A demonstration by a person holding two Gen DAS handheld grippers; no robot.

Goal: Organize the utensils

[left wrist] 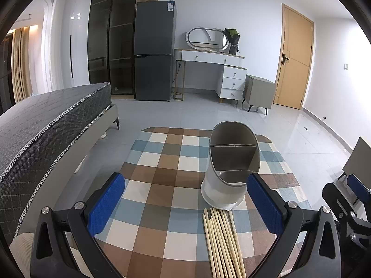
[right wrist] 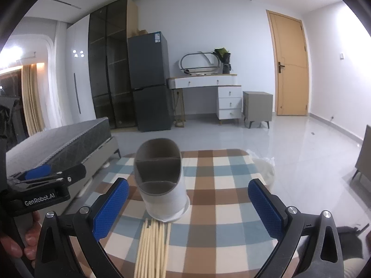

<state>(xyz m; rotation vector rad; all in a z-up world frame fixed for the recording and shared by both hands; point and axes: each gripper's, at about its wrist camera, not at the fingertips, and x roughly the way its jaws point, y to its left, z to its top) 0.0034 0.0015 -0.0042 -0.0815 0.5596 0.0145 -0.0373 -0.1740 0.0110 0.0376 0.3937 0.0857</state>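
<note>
A grey and white utensil holder (left wrist: 229,166) with inner dividers stands empty on the checkered tablecloth (left wrist: 162,185); it also shows in the right wrist view (right wrist: 162,180). A bundle of wooden chopsticks (left wrist: 222,243) lies flat on the cloth just in front of the holder, also seen in the right wrist view (right wrist: 153,247). My left gripper (left wrist: 185,206) is open and empty, hovering above the cloth with the chopsticks between its fingers. My right gripper (right wrist: 189,210) is open and empty, to the right of the chopsticks and holder.
A grey bed (left wrist: 46,125) stands left of the table. A fridge (left wrist: 153,51), a white dressing table (left wrist: 213,69), a nightstand (left wrist: 258,92) and a wooden door (left wrist: 294,55) line the far wall. A white plastic bag (right wrist: 264,169) hangs at the table's right edge.
</note>
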